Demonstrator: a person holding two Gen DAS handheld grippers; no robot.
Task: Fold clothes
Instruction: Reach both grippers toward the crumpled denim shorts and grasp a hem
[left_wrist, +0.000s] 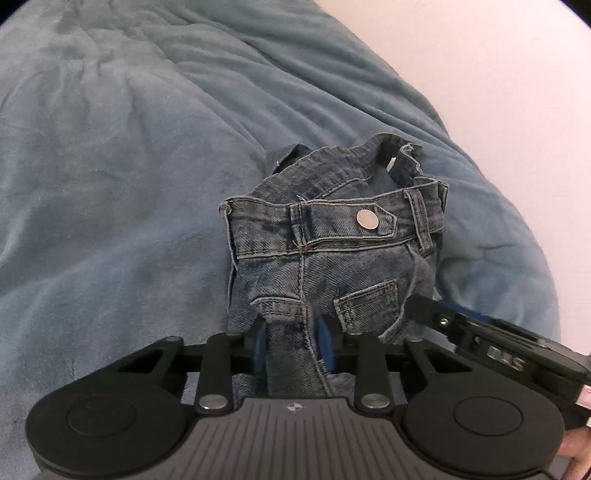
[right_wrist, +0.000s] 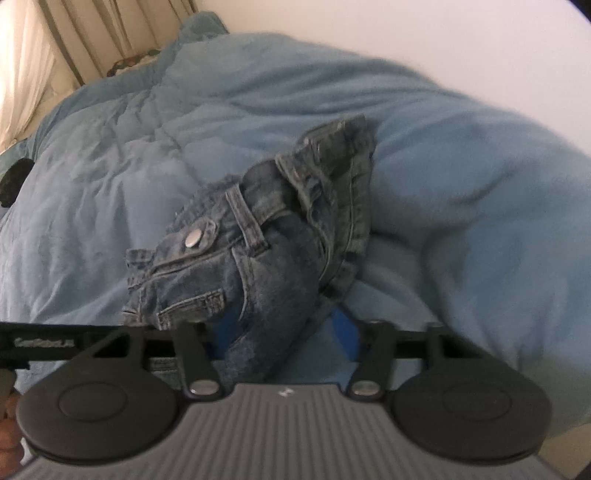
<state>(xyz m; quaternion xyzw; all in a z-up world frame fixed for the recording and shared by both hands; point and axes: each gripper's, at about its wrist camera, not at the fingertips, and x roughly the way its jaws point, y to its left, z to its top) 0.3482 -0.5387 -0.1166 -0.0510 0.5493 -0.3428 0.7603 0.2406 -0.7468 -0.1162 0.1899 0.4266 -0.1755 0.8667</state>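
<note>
A small pair of blue denim jeans (left_wrist: 332, 236) is bunched up over a blue blanket (left_wrist: 110, 184), waistband and metal snap button (left_wrist: 366, 219) facing up. My left gripper (left_wrist: 291, 332) is shut on a fold of denim below the fly, with its blue pads (left_wrist: 260, 343) pressing both sides. My right gripper (left_wrist: 421, 306) comes in from the right at the pocket edge. In the right wrist view the jeans (right_wrist: 258, 236) hang crumpled, and the right gripper (right_wrist: 284, 325) is shut on a thick fold of denim between its blue pads (right_wrist: 343, 325).
The rumpled blanket (right_wrist: 443, 184) covers the whole bed. A pale wall (left_wrist: 480, 74) runs along the bed's far side. A curtain (right_wrist: 92, 37) hangs at the back left, and a dark object (right_wrist: 14, 181) lies at the left edge. A hand (left_wrist: 576, 454) shows at the lower right.
</note>
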